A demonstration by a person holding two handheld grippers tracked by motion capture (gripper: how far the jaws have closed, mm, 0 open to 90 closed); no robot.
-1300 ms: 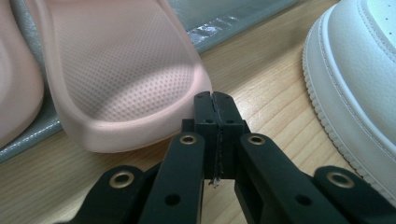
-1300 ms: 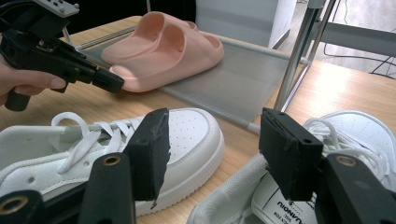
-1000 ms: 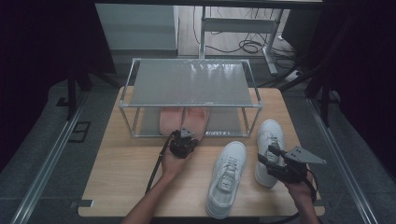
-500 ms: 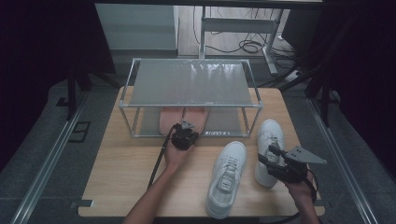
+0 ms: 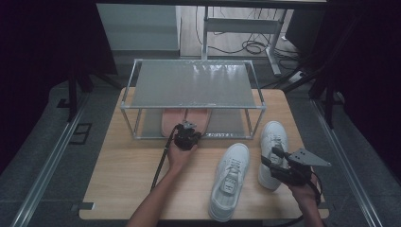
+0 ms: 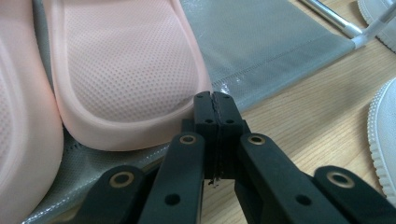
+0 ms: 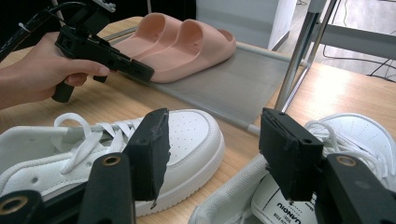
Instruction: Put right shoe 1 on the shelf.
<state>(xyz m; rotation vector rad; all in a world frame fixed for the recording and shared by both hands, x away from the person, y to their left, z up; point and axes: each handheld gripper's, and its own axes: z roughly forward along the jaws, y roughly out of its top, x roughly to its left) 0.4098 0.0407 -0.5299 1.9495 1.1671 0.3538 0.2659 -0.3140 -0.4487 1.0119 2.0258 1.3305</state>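
Forward toward the rack (image 5: 194, 85) goes the left gripper (image 6: 215, 105), jaws shut and empty, tips touching the pink slippers (image 6: 126, 74) on its lower shelf. Right gripper (image 7: 212, 149) hovers wide open over the white sneakers (image 5: 231, 179) beside the rack; shelving these likely comes next.

Two pink slides (image 5: 184, 119) lie side by side, soles down, on the grey lower shelf (image 5: 227, 124) of the rack, left of its middle. Their perforated footbeds face up and their heels point toward the near edge.
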